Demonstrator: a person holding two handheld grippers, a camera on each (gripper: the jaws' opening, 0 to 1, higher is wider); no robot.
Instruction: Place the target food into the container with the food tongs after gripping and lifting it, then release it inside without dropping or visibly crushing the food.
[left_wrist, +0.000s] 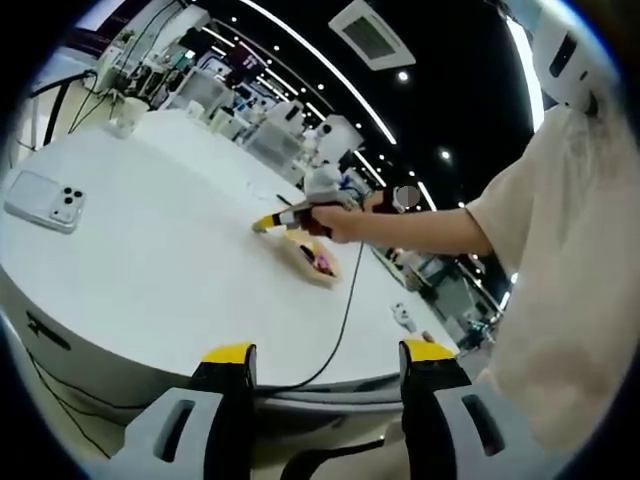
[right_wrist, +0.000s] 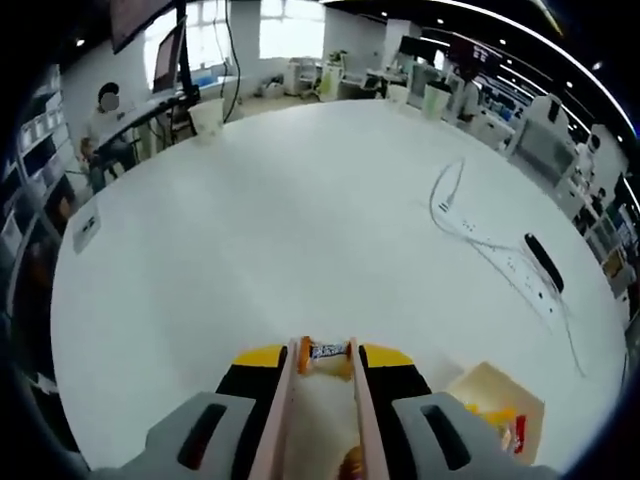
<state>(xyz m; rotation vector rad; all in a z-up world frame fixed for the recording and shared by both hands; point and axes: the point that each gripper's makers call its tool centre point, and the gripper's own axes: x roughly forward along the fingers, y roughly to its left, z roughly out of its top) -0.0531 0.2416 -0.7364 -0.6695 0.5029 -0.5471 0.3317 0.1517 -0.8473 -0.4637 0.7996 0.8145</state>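
In the right gripper view my right gripper (right_wrist: 325, 360) is shut on pale pink food tongs (right_wrist: 284, 410), which run forward between its yellow-tipped jaws. The tong tips pinch a small wrapped candy (right_wrist: 326, 351) with orange ends, held above the white table (right_wrist: 300, 220). A beige container (right_wrist: 482, 380) with several snack pieces lies low to the right. In the left gripper view my left gripper (left_wrist: 328, 353) is open and holds nothing, off the table's near edge. Across the table, a hand holds the right gripper (left_wrist: 275, 222) just above the container (left_wrist: 326, 272).
A white power strip (right_wrist: 520, 270) with its cable and a black object lies right of centre. A phone (left_wrist: 45, 200) rests at the table's left. Paper cups (right_wrist: 207, 115) stand at the far edge. A sleeve and shirt (left_wrist: 570, 250) are close on the right.
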